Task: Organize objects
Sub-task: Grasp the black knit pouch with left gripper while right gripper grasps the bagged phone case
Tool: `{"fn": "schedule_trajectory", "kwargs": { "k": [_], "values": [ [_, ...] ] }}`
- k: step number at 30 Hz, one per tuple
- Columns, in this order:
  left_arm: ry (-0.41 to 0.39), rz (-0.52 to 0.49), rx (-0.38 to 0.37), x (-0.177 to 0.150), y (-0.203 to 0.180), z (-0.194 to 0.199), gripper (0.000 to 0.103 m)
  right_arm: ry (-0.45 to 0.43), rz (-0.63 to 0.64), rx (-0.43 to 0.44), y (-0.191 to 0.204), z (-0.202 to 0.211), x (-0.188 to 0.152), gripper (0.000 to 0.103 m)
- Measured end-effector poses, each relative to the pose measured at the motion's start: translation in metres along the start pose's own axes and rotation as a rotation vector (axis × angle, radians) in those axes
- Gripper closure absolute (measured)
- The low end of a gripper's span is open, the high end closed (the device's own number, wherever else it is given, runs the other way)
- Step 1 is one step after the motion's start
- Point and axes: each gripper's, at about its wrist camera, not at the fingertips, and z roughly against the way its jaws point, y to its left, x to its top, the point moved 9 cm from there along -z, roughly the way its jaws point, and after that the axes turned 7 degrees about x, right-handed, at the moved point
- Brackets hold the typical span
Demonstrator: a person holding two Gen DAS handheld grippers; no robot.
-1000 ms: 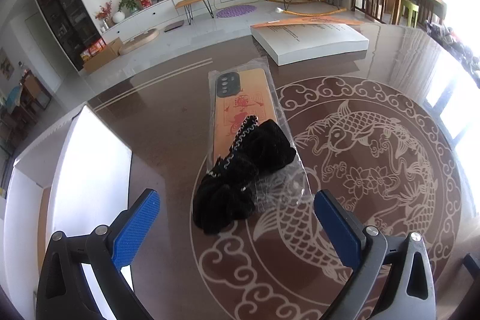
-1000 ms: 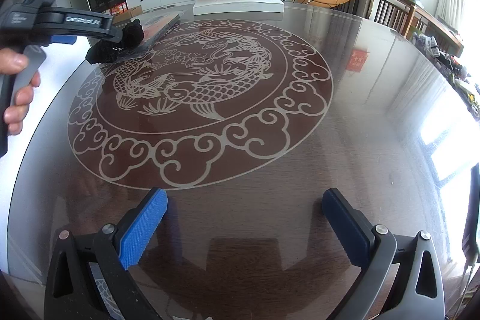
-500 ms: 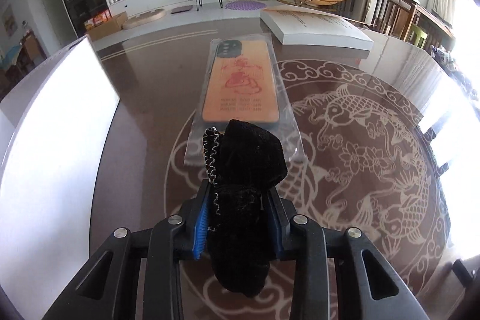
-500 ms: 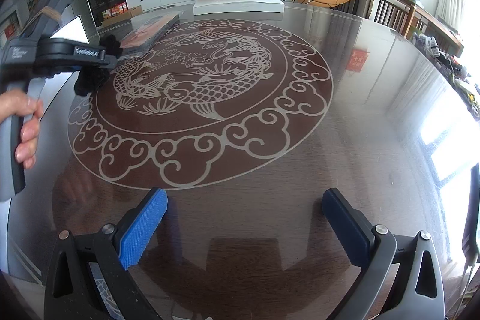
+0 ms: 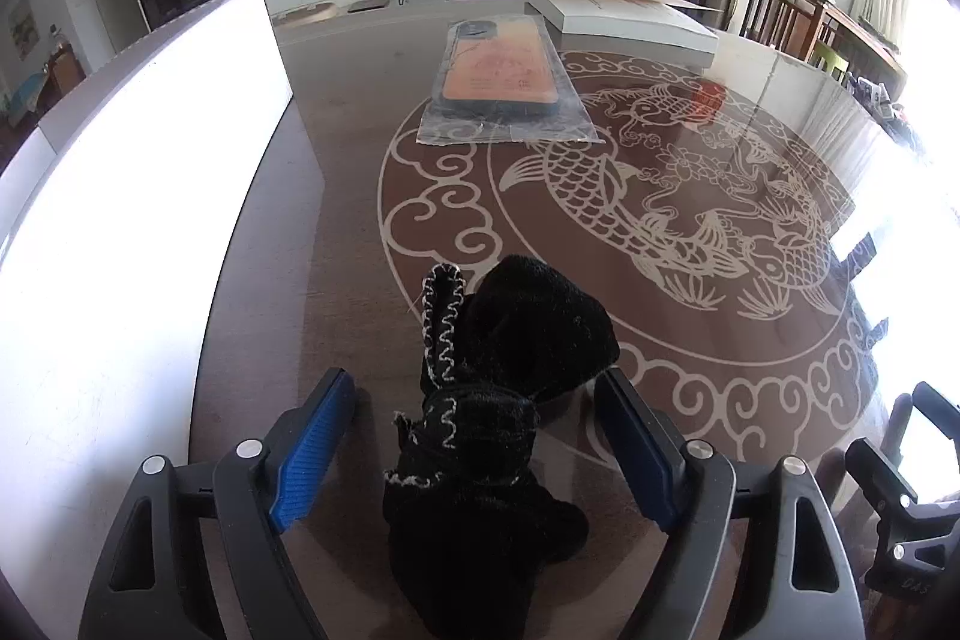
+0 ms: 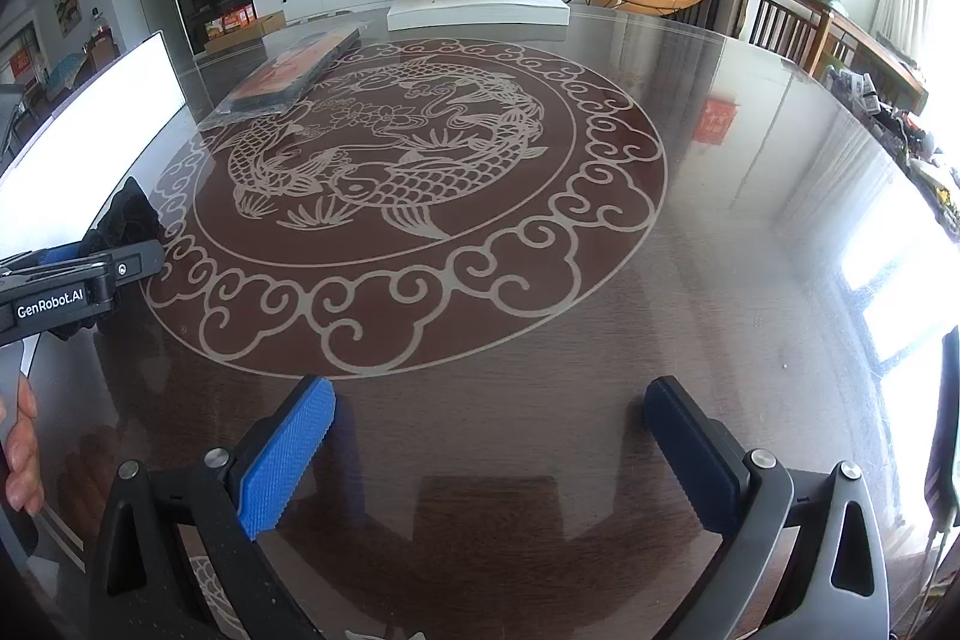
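Left wrist view. Item: black fabric bundle (image 5: 498,400), knitted or fleecy, with pale zigzag stitching along one edge. Location: lying on the dark table (image 5: 360,112) near its left side, just beside the white box (image 5: 120,220), well apart from the bagged phone case (image 5: 498,76) and the flat white carton (image 5: 624,22) at the far end. Left gripper (image 5: 474,436): jaws have just been opening and now stand spread on either side of the bundle; the blue pads (image 5: 312,442) sit clear of the cloth, with table showing in the gap on the left, so nothing is pinched. Handling, by judgement: soft, light, limp; it will sag and fold rather than keep shape, and cannot break. It compresses a good deal, so the jaws must shut nearly all the way. Best hold: the thick middle where the fabric bunches, not the loose stitched flap, which would likely slip or let the rest trail.

Right wrist view. Right gripper (image 6: 486,454): jaws spread wide, empty, poised over bare table. The left gripper (image 6: 78,274) shows at the left edge with a hand (image 6: 21,454) on its grip, and the black bundle (image 6: 129,220) peeks out behind it, next to the white box (image 6: 90,118). The bagged case (image 6: 288,70) lies far across the fish-patterned inlay.
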Motion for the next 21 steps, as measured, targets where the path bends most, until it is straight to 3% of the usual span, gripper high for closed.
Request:
{"fn": "schedule_trajectory", "kwargs": {
  "k": [5,10,15,18,21],
  "values": [
    [0.004,0.028,0.004,0.005,0.003,-0.008,0.008,0.000,0.002,0.005,0.001,0.000,0.000,0.000],
    [-0.011,0.058,0.019,0.000,0.014,-0.008,0.000,-0.003,-0.049,0.084,-0.002,-0.002,0.013,0.000],
    [-0.021,0.068,0.023,0.000,0.014,-0.007,0.000,0.017,-0.059,0.229,0.033,-0.030,0.101,0.000],
    [-0.024,0.069,0.024,0.000,0.015,-0.007,0.000,0.074,-0.027,0.303,0.080,-0.072,0.161,0.000],
    [-0.025,0.069,0.022,0.000,0.015,-0.007,0.000,0.158,-0.011,0.327,0.127,-0.123,0.198,0.000]
  ]
}}
